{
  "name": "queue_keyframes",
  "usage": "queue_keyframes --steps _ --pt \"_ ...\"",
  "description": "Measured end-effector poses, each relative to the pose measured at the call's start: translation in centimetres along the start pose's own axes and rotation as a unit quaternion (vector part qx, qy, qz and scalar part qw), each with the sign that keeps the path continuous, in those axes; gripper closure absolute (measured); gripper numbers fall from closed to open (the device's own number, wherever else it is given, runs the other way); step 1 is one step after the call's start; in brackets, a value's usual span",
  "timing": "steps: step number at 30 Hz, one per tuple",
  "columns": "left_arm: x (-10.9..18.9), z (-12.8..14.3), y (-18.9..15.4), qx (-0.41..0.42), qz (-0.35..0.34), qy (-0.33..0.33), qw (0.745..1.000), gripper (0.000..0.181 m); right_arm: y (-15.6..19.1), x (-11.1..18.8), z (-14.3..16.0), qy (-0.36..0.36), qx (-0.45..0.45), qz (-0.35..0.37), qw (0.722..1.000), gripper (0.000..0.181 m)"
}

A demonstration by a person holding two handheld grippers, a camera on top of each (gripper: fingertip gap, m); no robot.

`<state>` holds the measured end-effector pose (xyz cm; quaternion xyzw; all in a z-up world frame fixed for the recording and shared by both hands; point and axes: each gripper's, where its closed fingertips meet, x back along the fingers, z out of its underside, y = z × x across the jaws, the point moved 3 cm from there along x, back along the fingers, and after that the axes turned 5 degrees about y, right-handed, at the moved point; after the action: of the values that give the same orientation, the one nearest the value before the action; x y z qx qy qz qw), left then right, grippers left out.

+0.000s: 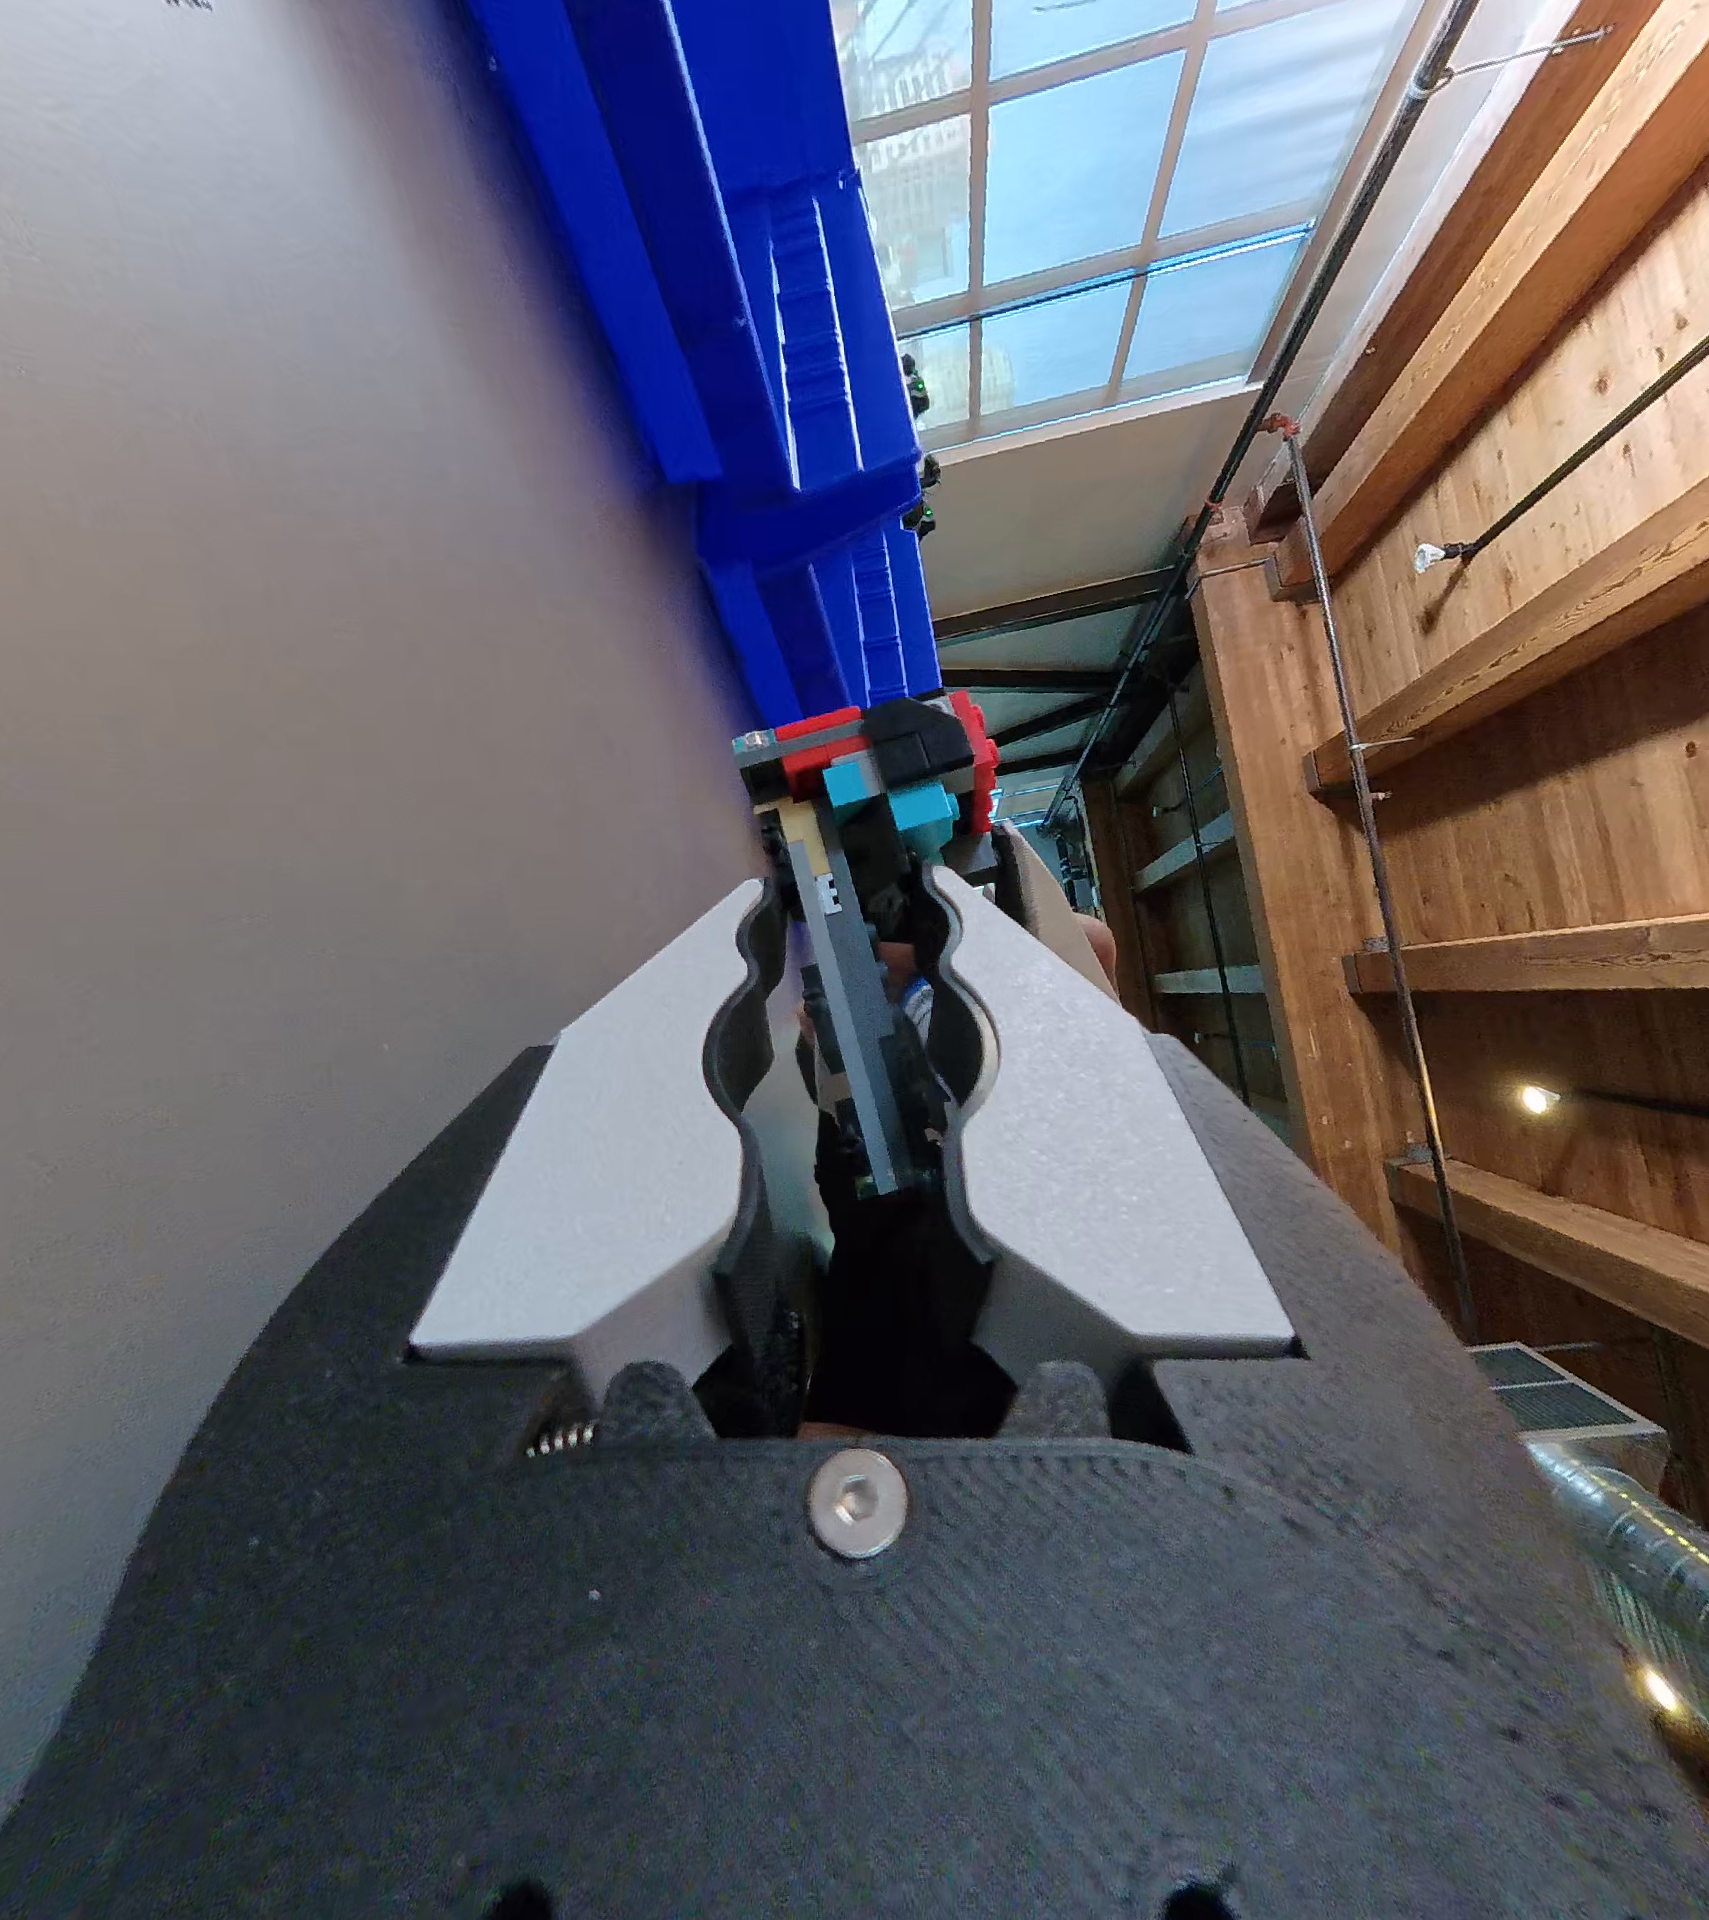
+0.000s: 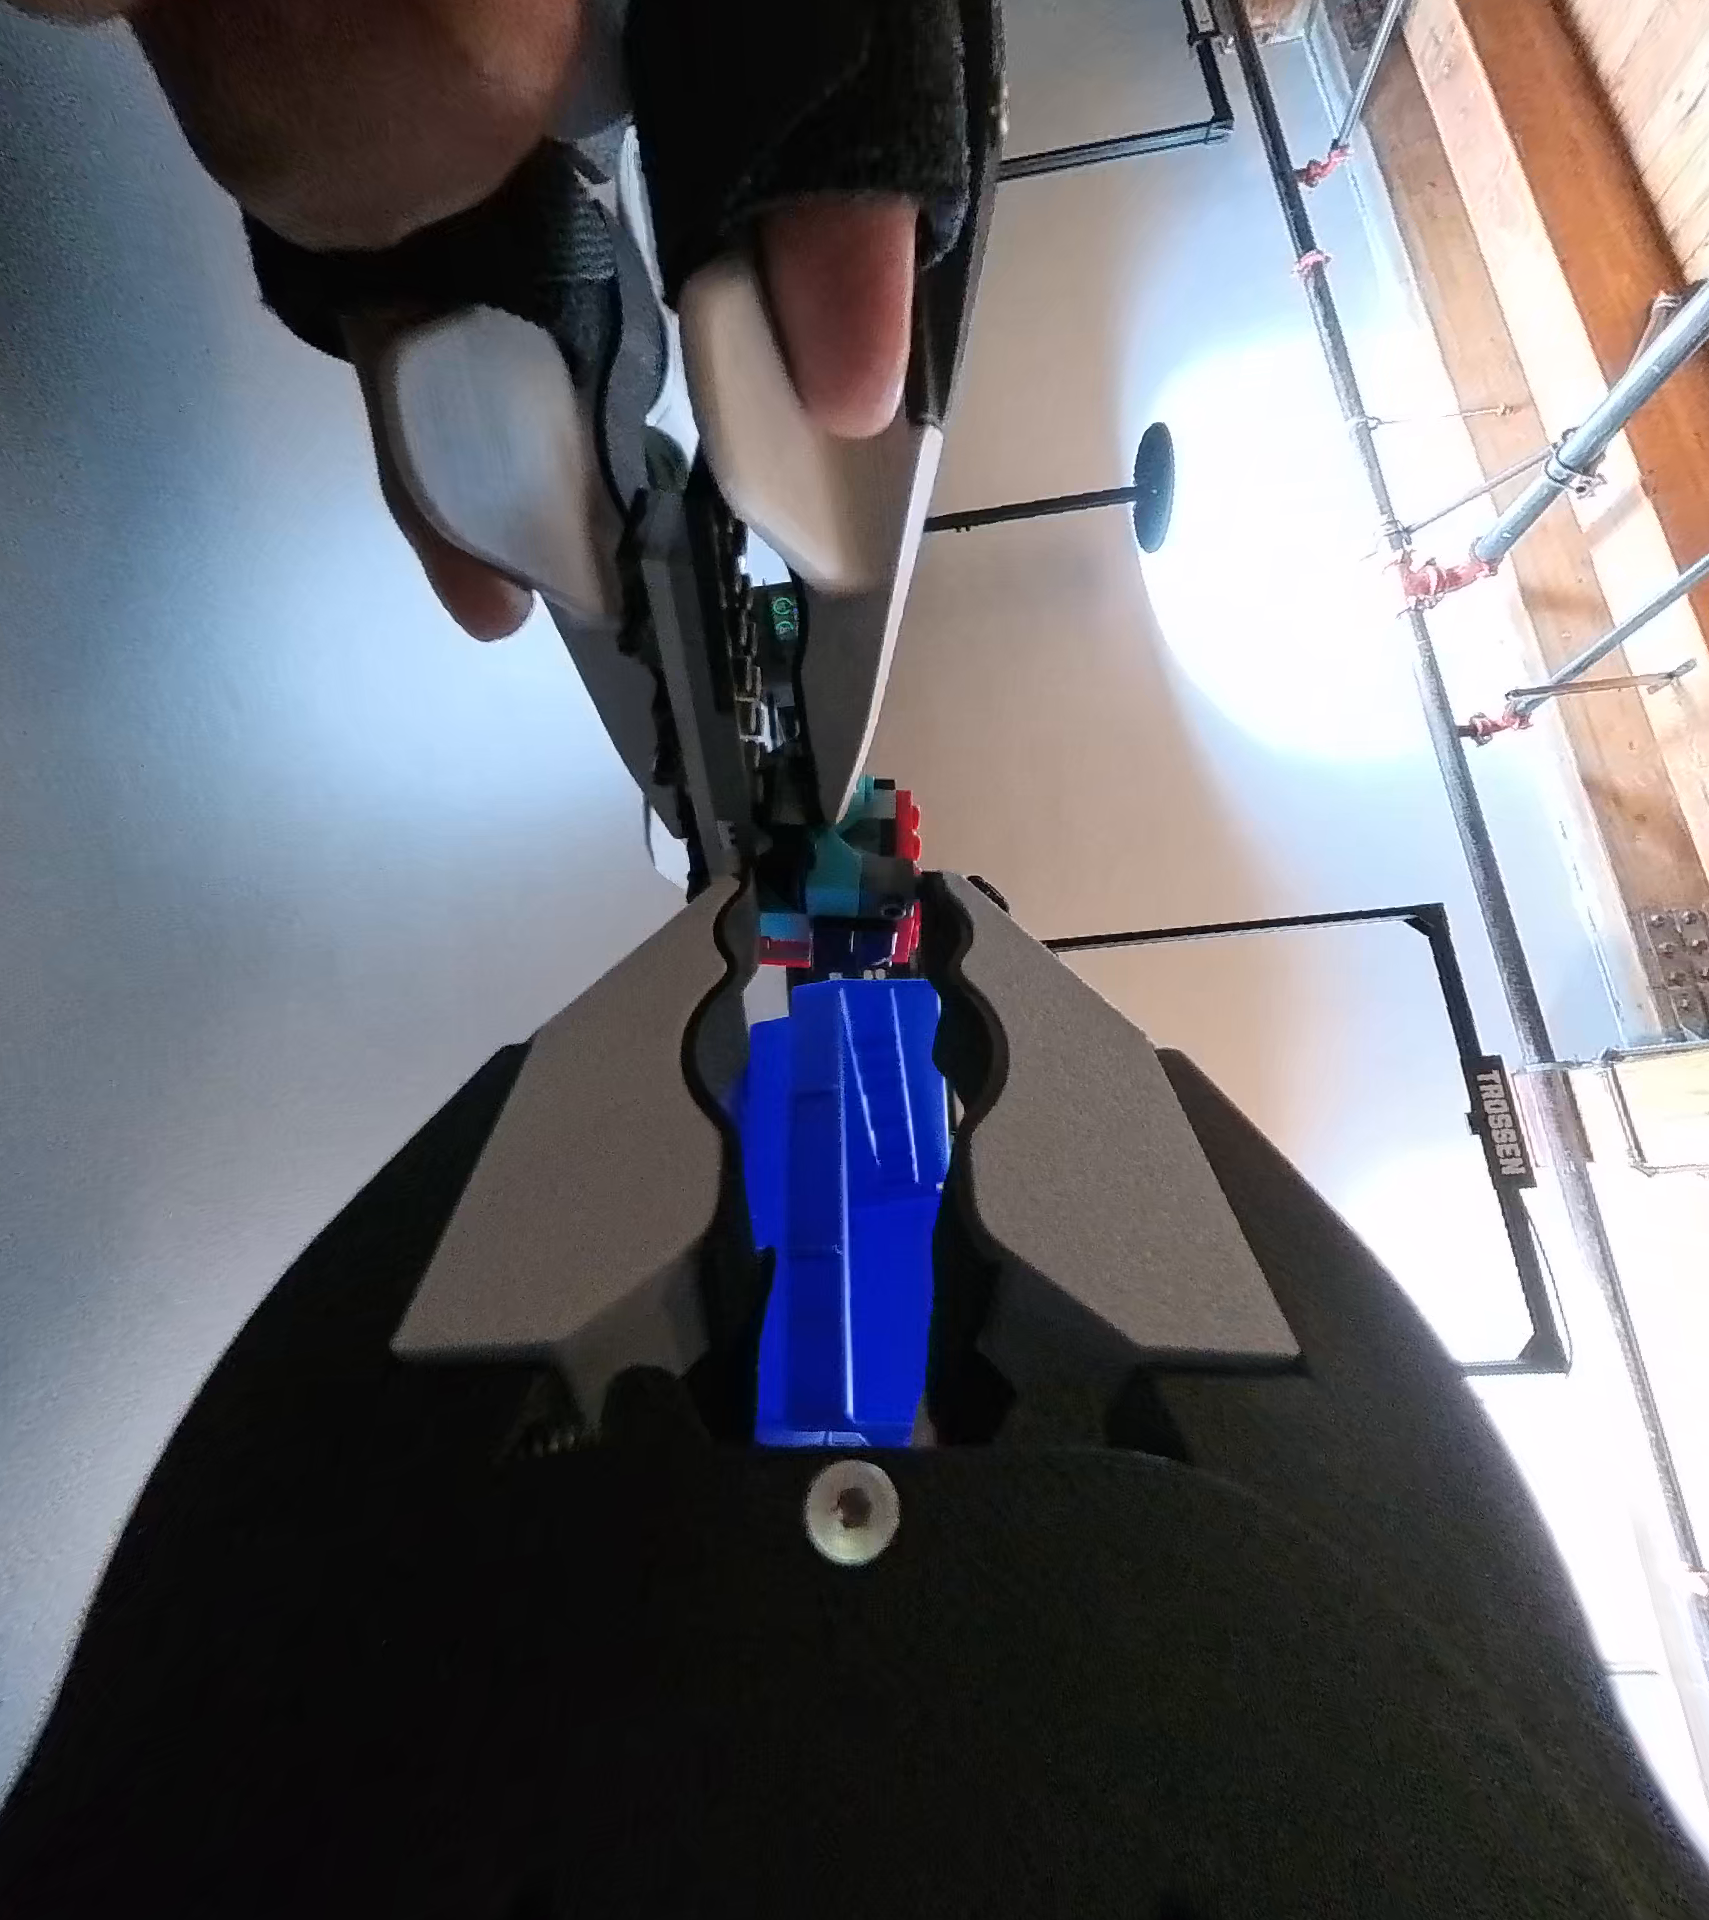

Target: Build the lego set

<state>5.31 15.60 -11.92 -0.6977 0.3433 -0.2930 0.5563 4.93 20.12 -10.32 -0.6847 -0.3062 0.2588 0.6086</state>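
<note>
At frame centre, the left gripper (image 1: 855, 894) clamps the grey plate of the lego model (image 1: 855, 790). Only the right wrist view shows the right gripper (image 2: 839, 894) pinching the model's red-and-teal end (image 2: 855, 862), with a gloved hand (image 2: 808, 187) at upper left.

— Where do we have the lego build (image 1: 855, 831)?

— Between the fingers of our left hand-held gripper (image 1: 855, 904), its long plate running back along the gap and the stacked end sticking out past the fingertips.

— And our right hand-held gripper (image 2: 839, 914)?

— Facing the left one, tip to tip. Its fingers sit on either side of the stacked end of the build (image 2: 855, 873); the left hand-held gripper (image 2: 777, 821) reaches down from the top, with a gloved hand (image 2: 808, 187) behind it.

— What else do we see?

— In the left wrist view, bins (image 1: 808, 343) stand on the table (image 1: 258, 623) beyond the build; wooden beams (image 1: 1556, 727) lie to the right.
</note>
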Motion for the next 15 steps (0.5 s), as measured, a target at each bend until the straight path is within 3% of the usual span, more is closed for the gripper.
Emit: queue_keyframes --steps 15 --pt "-0.06 -0.12 0.04 0.004 -0.003 -0.005 1.0 0.157 -0.04 -0.17 0.3 0.005 -0.017 -0.007 1.0 0.151"
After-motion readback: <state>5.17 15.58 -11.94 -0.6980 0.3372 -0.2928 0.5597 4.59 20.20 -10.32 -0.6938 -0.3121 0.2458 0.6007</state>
